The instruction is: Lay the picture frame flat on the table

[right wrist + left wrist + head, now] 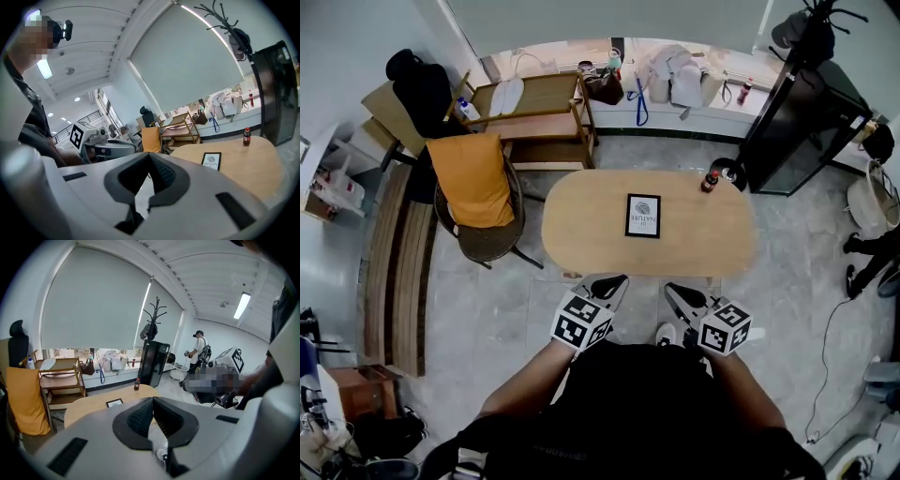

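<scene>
The black picture frame (643, 216) with a white print looks to be lying flat, face up, in the middle of the oval wooden table (581, 225). It also shows small in the left gripper view (114, 402) and in the right gripper view (211, 161). My left gripper (614, 281) and right gripper (673, 291) are side by side close to my body, just short of the table's near edge and well away from the frame. Both are shut with nothing between their fingers, as the left gripper view (152, 401) and the right gripper view (149, 157) also show.
A small dark bottle (710, 181) stands at the table's far right end. A chair draped in orange cloth (473, 183) sits at the left end, with a wooden cart (534, 112) behind it. A black cabinet (797, 112) stands at the far right, and a person (199, 350) beyond it.
</scene>
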A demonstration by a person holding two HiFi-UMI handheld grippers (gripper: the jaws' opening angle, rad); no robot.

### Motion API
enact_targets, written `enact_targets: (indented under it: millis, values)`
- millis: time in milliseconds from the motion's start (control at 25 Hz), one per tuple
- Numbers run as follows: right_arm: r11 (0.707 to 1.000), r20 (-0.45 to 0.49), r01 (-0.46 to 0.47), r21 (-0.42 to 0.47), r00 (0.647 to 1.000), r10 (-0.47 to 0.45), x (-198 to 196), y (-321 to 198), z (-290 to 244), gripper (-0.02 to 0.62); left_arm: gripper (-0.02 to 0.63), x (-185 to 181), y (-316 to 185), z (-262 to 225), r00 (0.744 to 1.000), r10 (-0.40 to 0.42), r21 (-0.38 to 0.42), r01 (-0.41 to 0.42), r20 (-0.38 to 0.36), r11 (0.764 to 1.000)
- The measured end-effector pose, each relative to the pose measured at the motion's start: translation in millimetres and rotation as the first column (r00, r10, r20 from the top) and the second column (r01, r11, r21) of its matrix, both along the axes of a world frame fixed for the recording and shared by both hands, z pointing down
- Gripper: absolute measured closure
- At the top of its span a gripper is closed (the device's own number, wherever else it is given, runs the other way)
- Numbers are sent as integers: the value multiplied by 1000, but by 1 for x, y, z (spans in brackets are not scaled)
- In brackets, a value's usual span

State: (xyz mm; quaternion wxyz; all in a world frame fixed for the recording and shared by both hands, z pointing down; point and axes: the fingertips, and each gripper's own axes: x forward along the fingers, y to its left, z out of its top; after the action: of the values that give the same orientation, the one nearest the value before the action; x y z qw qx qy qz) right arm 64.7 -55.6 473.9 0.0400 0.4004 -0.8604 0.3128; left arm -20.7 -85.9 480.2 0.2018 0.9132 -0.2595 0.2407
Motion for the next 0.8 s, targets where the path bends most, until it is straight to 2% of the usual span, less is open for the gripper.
enact_targets:
  millis: [240,800]
  values:
    - [1000,14,-1,28,1000,1,-1,-8,-4,594,601,-5,-2,-2,1000,0,4,0,23,1000]
    - [1000,26,-20,19,999,20,-5,-4,-2,594,601,-11,-3,-5,1000,-6,20,6,21,1000]
